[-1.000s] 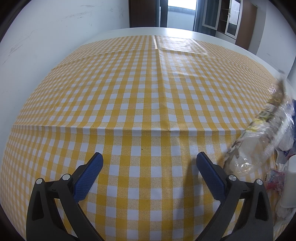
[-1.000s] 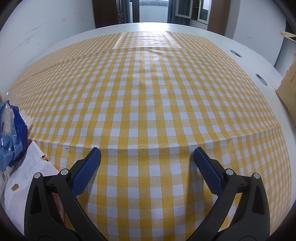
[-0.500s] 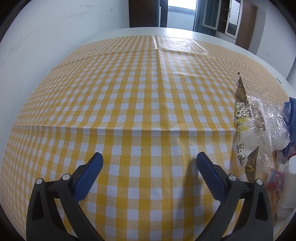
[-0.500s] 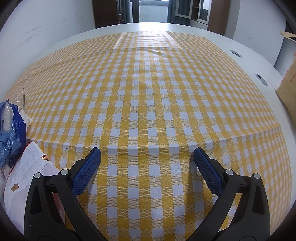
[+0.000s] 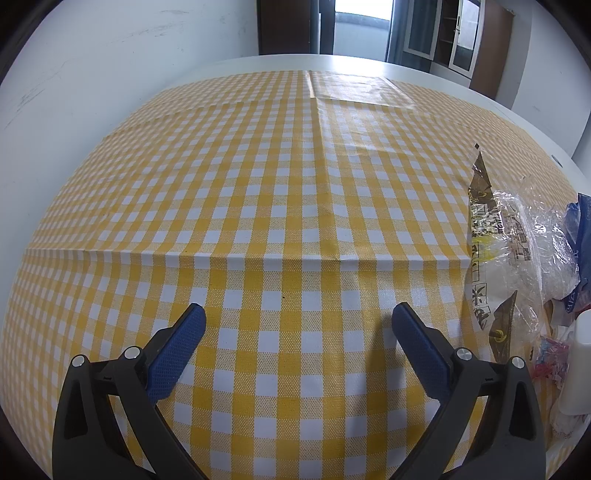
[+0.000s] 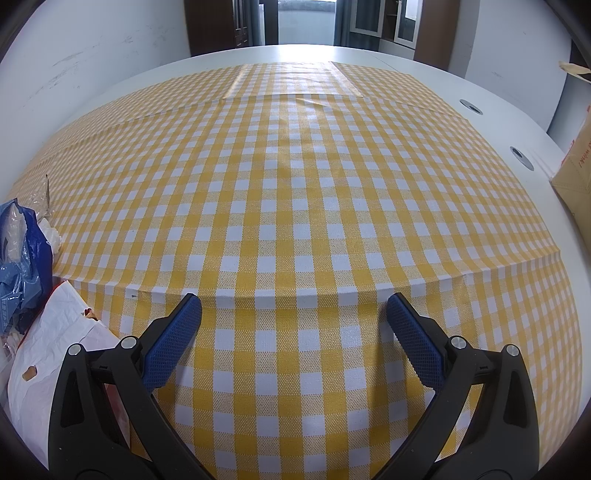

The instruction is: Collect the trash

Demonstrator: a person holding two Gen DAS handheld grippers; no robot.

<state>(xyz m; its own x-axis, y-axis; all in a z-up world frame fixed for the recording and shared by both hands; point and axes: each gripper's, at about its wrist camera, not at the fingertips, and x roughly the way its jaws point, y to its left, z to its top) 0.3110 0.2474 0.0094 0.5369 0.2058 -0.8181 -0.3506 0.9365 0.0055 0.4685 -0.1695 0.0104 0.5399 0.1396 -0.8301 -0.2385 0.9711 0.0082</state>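
Both grippers, left gripper [image 5: 295,319] and right gripper [image 6: 294,308], spread wide, empty; risk: clear wrapper [image 5: 517,258] crinkly, pads could slip off its film.

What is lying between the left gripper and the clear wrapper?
Nothing: in the left wrist view, only bare checked tablecloth separates the open left gripper from the clear wrapper.

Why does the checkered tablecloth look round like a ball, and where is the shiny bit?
In the left wrist view the fisheye lens bends the tablecloth into a dome, and black corners frame the picture; the clear wrapper glints. In the right wrist view the same bulge shows, with pale glare on the cloth's far end from the bright doorway. Both views look sharp, with soft shadows only.
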